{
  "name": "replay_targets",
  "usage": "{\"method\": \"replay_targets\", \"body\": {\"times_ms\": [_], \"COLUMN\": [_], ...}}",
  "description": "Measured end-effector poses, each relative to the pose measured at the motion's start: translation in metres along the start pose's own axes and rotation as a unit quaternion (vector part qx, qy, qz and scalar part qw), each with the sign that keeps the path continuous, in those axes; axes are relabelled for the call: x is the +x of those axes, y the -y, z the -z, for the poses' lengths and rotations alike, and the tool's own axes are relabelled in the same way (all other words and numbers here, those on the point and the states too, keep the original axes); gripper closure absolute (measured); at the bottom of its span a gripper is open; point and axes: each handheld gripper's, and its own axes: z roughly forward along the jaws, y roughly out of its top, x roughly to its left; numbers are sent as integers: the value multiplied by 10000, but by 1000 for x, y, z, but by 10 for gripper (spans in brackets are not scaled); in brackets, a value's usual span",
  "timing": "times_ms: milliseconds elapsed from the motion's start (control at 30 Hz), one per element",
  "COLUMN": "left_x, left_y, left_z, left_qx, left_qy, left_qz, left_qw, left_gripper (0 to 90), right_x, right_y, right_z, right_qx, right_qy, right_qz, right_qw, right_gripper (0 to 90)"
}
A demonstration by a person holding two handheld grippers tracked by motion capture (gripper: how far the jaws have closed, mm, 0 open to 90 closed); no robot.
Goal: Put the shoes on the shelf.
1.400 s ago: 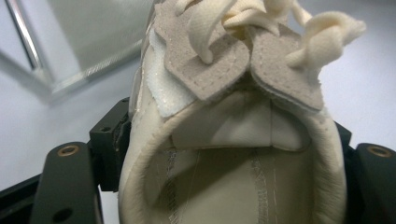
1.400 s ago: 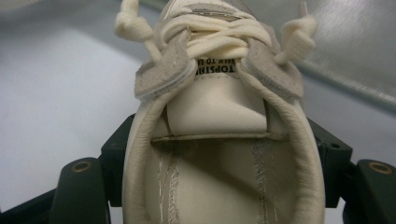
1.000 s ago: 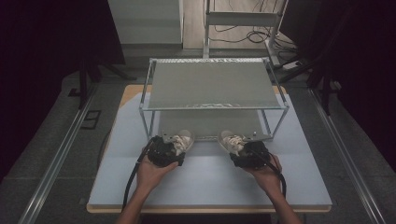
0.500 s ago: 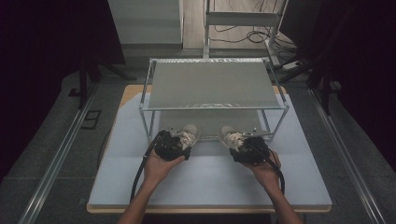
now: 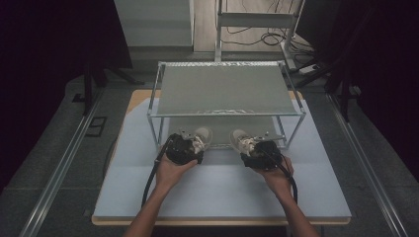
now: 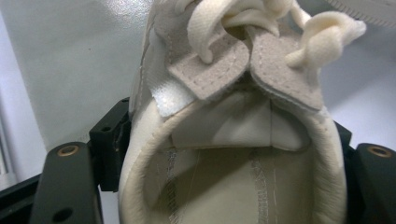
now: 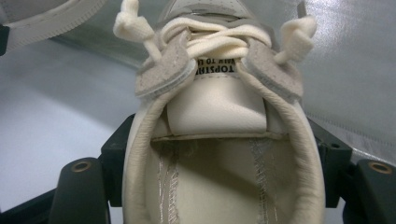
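We hold a shoe in each gripper, left gripper (image 5: 190,147) and right gripper (image 5: 253,149), jaws clamped across each heel collar, just before the rack (image 5: 226,112). The left shoe (image 6: 224,140) or right shoe (image 7: 219,135) could catch the rack's front legs, or the soft collars could slip free

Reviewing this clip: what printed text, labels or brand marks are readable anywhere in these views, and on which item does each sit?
"TOPSTAR": top line of print on the tongue label of the right shoe, right gripper view, partly under the laces.
Second line on that label: roughly "...AIY TO L...", cut off by the eyelet flaps, not reliably readable.
Left shoe: no readable text.
Metal rack and table: no text visible.
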Motion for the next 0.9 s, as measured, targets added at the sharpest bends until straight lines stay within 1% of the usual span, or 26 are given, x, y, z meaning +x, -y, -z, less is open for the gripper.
{"method": "replay_targets", "body": {"times_ms": [133, 333, 367, 400, 433, 467, 567, 767, 833, 867, 900], "left_x": [3, 4, 4, 4, 3, 3, 3, -2, -2, -1, -3], "left_y": [-2, -4, -5, -6, -6, -7, -9, -13, -15, -16, -18], "left_z": [-7, -15, -16, -19, -21, -22, -27, -36, -39, -40, -41], "left_qx": [6, 9, 12, 16, 18, 17, 24, 38, 61, 72, 69], "left_qy": [70, 89, 92, 93, 96, 93, 110, 155, 131, 136, 141], "left_qz": [68, 179, 160, 185, 274, 297, 261, 348, 279, 170, 211], "left_qw": [10000, 9998, 9998, 9998, 9996, 9995, 9996, 9993, 9995, 9997, 9997], "left_gripper": [263, 262, 263, 262, 263, 263, 262, 261, 262, 262, 261], "right_x": [1, 4, 4, 4, 5, 4, 4, 3, 3, 3, 3], "right_y": [-4, -8, -9, -10, -10, -11, -12, -14, -14, -14, -15], "right_z": [-5, -11, -13, -13, -15, -16, -20, -28, -31, -32, -33], "right_qx": [2, 4, 2, 4, 0, -10, -6, -3, -8, -1, -2], "right_qy": [20, 52, 59, 61, 76, 86, 101, 151, 157, 169, 177], "right_qz": [-5, -3, -11, -21, -31, -42, -89, -178, -215, -234, -230], "right_qw": [10000, 10000, 10000, 10000, 10000, 10000, 9999, 9997, 9996, 9996, 9996], "right_gripper": [287, 287, 287, 287, 287, 287, 287, 287, 287, 287, 287]}}
